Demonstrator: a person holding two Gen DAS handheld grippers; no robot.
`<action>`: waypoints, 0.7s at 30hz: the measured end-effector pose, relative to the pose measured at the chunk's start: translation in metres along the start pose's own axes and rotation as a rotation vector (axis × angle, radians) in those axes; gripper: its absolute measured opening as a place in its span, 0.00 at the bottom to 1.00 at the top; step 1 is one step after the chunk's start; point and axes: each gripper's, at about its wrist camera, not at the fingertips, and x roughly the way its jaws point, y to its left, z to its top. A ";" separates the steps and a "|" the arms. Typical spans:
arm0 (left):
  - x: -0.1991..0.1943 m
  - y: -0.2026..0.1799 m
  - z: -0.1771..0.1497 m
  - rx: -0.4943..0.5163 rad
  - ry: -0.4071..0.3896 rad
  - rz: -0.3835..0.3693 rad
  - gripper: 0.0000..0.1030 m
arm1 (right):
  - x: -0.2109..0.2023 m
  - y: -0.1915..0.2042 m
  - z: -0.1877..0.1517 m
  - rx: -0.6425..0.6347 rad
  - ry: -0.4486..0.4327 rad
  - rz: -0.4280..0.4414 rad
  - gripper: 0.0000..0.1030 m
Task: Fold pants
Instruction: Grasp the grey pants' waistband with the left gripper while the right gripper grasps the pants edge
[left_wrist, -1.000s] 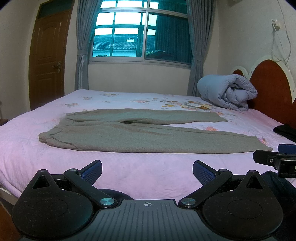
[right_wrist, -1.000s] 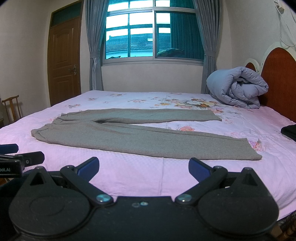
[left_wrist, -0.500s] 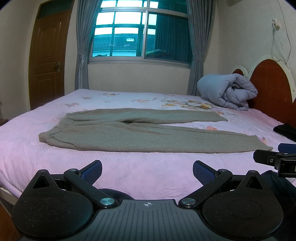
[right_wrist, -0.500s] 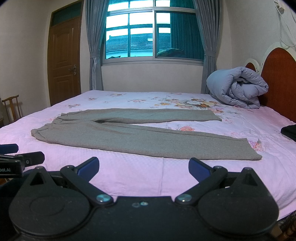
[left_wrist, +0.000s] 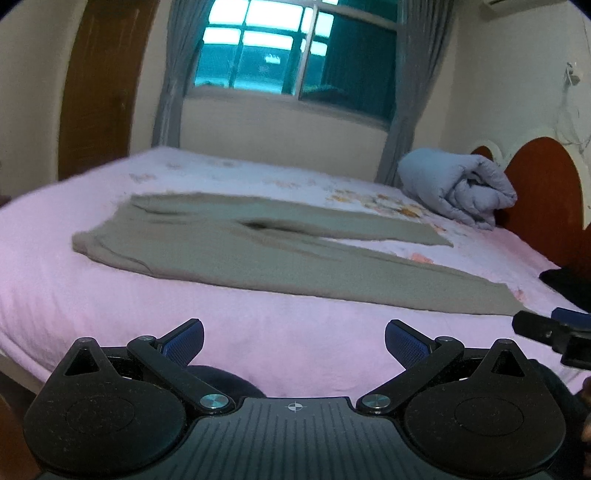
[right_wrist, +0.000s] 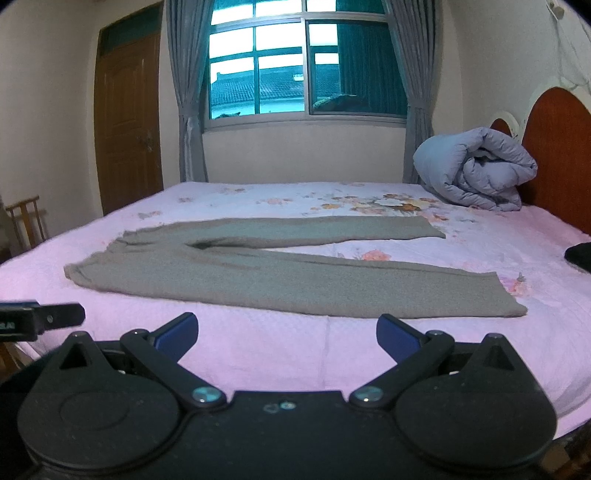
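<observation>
Pants (right_wrist: 258, 273), grey-green, lie flat on the bed (right_wrist: 280, 354), waistband toward its left edge and both legs running toward the headboard (right_wrist: 557, 155). The legs part in a narrow V: the far one is straight, the near one angles toward the bed's near edge, its cuff near the near right corner. The sheet is pink with a flower print. A rolled blue-grey quilt (right_wrist: 476, 170) sits against the headboard, and a dark item (right_wrist: 578, 254) lies at the right edge. Behind the bed are a curtained window (right_wrist: 303, 70) and a brown door (right_wrist: 127, 122). The left gripper (left_wrist: 293, 341) and right gripper (right_wrist: 286, 332) both hover spread wide before the near edge, holding nothing.
</observation>
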 end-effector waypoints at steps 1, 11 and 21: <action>0.003 0.006 0.005 -0.008 -0.005 -0.021 1.00 | 0.001 -0.002 0.001 0.008 -0.005 0.009 0.94; 0.070 0.095 0.103 0.049 -0.075 0.113 1.00 | 0.058 -0.026 0.065 0.032 -0.077 0.020 0.94; 0.203 0.222 0.183 0.011 0.008 0.257 1.00 | 0.178 -0.050 0.141 0.142 -0.059 0.021 0.94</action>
